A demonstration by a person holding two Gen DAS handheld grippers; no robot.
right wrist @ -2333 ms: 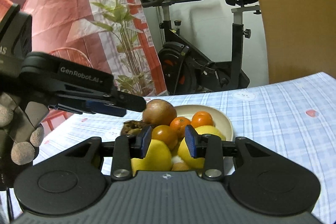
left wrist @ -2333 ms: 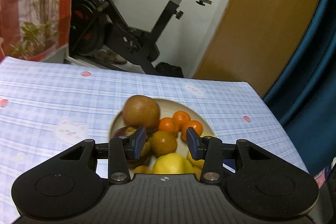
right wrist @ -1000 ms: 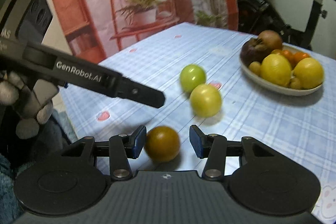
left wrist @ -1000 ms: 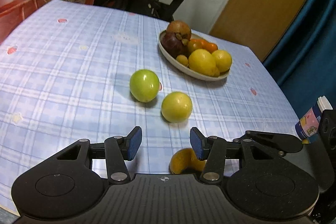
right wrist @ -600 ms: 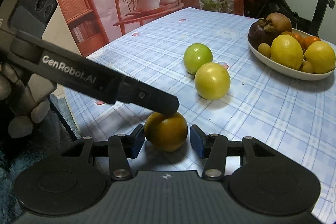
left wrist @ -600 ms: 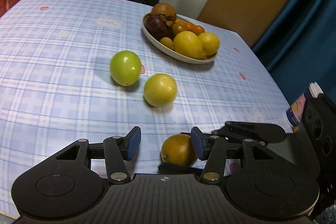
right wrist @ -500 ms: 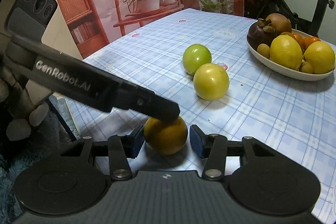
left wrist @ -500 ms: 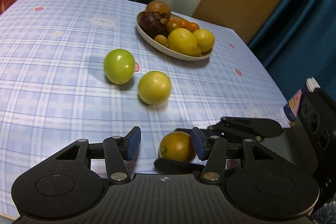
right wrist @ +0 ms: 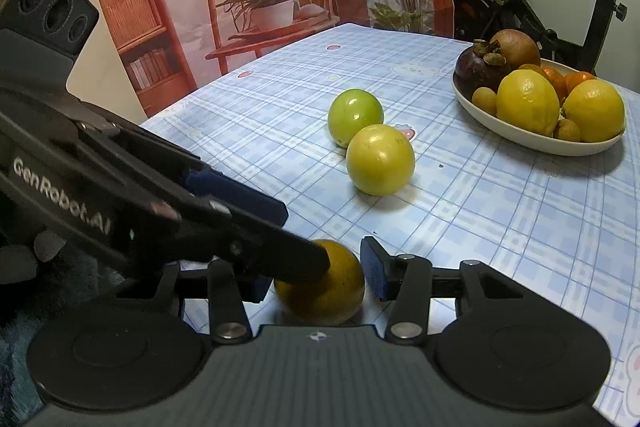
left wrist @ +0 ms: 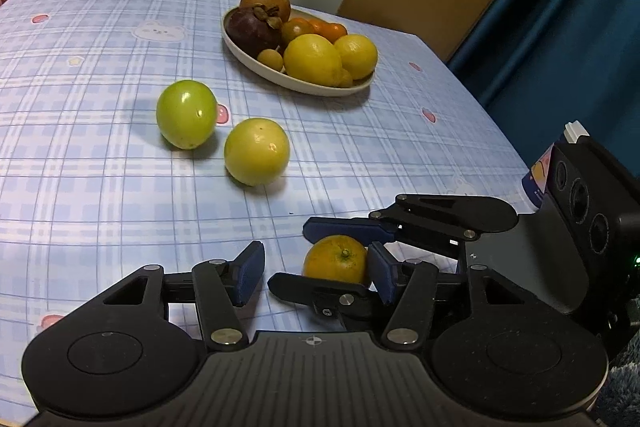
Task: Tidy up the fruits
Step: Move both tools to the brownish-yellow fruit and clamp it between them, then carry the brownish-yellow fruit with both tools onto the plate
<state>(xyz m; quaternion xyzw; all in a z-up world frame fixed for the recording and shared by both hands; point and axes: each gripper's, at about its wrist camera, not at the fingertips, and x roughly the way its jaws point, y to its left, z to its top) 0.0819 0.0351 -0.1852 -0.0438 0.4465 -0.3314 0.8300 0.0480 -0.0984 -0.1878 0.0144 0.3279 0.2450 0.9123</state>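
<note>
Left wrist view: your left gripper (left wrist: 316,273), its jaws opening, has the round orange fruit (left wrist: 335,259) beside its right pad on the blue checked tablecloth (left wrist: 100,167). Your right gripper (left wrist: 304,255) reaches in from the right with the orange between its fingers; whether they press it, you cannot tell. Farther off lie a green round fruit (left wrist: 186,114) and a yellow-green round fruit (left wrist: 257,151), just apart, then the cream oval dish (left wrist: 304,85) of mixed fruit.

Right wrist view: the orange (right wrist: 324,291) sits between your right gripper's (right wrist: 314,275) narrow-set pads, partly hidden by the left gripper's finger (right wrist: 256,243).
</note>
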